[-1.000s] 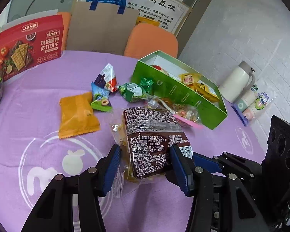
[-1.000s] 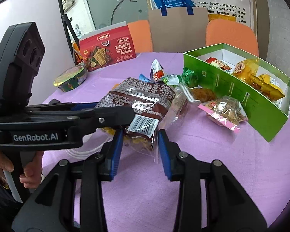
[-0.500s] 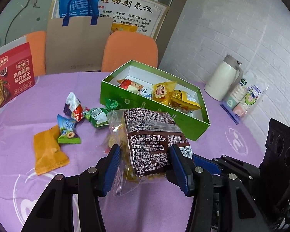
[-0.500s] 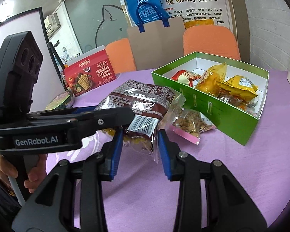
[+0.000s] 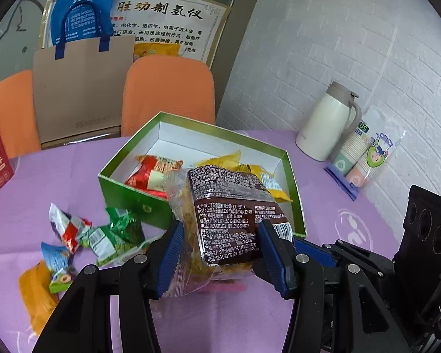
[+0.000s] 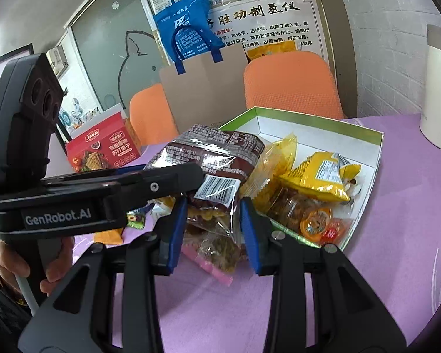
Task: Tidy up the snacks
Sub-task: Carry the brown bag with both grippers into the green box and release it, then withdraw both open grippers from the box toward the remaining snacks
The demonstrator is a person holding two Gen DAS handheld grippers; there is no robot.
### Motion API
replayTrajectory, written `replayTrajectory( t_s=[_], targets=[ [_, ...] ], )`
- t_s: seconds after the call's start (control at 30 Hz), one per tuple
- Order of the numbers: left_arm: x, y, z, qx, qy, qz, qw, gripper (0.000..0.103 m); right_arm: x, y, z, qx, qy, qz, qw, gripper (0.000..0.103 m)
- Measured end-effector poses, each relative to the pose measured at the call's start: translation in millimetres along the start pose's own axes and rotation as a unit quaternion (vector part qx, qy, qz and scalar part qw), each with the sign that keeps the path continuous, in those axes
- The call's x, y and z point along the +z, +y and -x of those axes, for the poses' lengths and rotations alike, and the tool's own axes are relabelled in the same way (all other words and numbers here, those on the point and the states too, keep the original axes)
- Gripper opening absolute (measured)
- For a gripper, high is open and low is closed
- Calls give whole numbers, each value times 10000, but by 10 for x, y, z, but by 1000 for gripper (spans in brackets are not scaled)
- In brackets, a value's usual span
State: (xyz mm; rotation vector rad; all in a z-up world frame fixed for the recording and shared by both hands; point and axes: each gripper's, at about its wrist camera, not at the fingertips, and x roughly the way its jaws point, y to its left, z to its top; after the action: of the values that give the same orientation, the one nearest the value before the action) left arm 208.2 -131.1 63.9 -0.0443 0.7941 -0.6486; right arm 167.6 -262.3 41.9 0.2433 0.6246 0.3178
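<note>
A brown snack bag with a clear crinkled end hangs above the purple table, over the near wall of the open green box. My left gripper is shut on the bag's near end. My right gripper is shut on the same brown bag from its side, next to the barcode. The green box holds yellow, red and orange packets. Loose on the cloth left of the box lie a red-white packet, a green packet and an orange packet. A pink-edged clear packet lies under the bag.
A white thermos and a sleeve of paper cups stand at the right by the wall. A red cracker box stands at the far left. Orange chairs and a paper bag are behind the table. A hand holds the left gripper's handle.
Both grippers have carried the brown bag up and toward the green box, which now sits close under the bag's far end. The loose packets have slid to the lower left of the left wrist view.
</note>
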Motion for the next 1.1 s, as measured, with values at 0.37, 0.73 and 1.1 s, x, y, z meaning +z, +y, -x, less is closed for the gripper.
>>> replayTrajectory(
  t_s=[0.37, 0.73, 1.1],
  targets=[
    [646, 423, -630, -165, 31, 577, 9982, 54, 418, -305, -597, -508, 162, 232, 9983, 54],
    [496, 669, -722, 521, 88, 977, 9938, 98, 93, -297, -340, -819, 43, 527, 9952, 89],
    [230, 401, -226, 532, 157, 932, 9941, 98, -142, -123, 302, -594, -202, 223, 9978, 90]
  ],
)
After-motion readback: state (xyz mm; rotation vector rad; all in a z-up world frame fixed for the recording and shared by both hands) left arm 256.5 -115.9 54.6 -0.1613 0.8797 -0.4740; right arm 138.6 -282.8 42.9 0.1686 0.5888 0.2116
